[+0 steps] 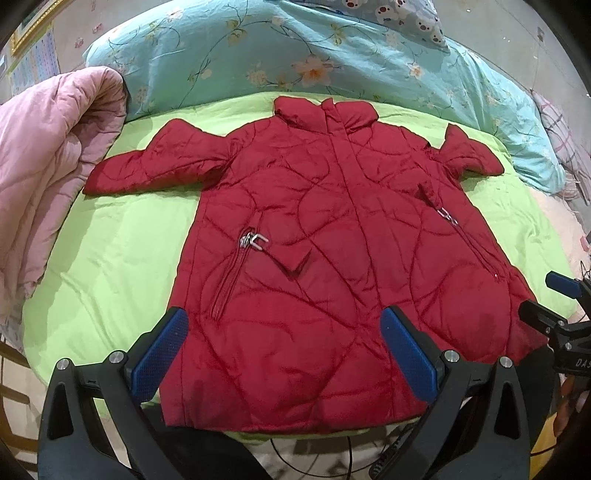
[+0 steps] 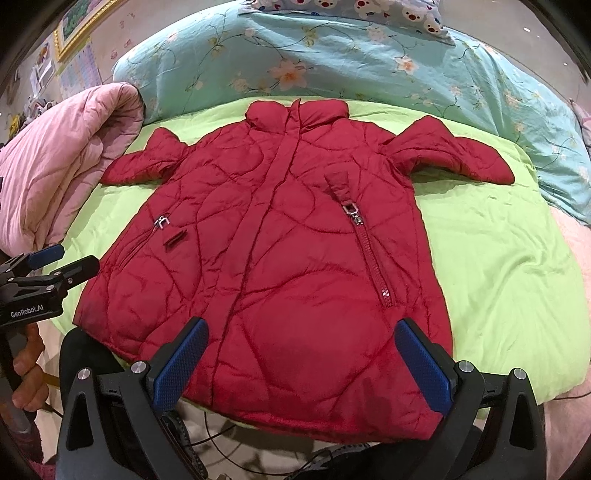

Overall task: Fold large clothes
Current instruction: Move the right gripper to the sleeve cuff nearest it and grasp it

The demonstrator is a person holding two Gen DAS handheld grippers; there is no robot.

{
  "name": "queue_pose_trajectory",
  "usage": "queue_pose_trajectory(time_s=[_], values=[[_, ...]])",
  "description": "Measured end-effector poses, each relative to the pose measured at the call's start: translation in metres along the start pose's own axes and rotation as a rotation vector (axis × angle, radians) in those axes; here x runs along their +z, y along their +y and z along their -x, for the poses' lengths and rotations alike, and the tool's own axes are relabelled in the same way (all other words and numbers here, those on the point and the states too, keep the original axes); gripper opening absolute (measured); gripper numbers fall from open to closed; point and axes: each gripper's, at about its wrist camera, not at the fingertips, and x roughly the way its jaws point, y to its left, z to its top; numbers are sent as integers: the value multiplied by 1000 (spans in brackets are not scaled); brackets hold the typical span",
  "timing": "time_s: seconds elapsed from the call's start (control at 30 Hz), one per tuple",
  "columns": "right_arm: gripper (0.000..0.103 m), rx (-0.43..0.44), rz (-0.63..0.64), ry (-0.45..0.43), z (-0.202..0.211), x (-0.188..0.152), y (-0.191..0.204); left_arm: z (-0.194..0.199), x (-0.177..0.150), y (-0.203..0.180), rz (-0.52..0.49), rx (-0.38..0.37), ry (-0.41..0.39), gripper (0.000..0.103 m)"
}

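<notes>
A red quilted jacket lies flat, front up, on a green sheet, collar at the far end, both sleeves spread out sideways. It also shows in the right wrist view. My left gripper is open, hovering over the jacket's near hem, holding nothing. My right gripper is open over the hem too, empty. The right gripper shows at the right edge of the left wrist view; the left gripper shows at the left edge of the right wrist view.
A pink quilt is bunched at the left. A turquoise floral duvet lies across the far side of the bed. A cartoon-print pillow sits behind it. Cables lie below the bed's near edge.
</notes>
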Motion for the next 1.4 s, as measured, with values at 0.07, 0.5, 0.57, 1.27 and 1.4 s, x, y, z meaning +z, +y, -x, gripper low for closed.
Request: queue_pose_trajectory(time_s=[0.07,0.5,0.57,1.27,1.4], values=[[101,-11,-11,-8,-2,4,-7,-3,4,2,8,-15,-6,103],[101,-49,-150,-47,-31,44,-85,-39,29,15,91,-29,-51,103],[101,-70,-173,-40,-40,51,-101,-49,35,11,70,-16,-41,103],[96,-129,-453,-54,-124,122,-271,-115,82,-14,22,-16,28,103],[91,-146,-513,-70,-140,134,-304,-124,87,-14,30,-24,32,103]])
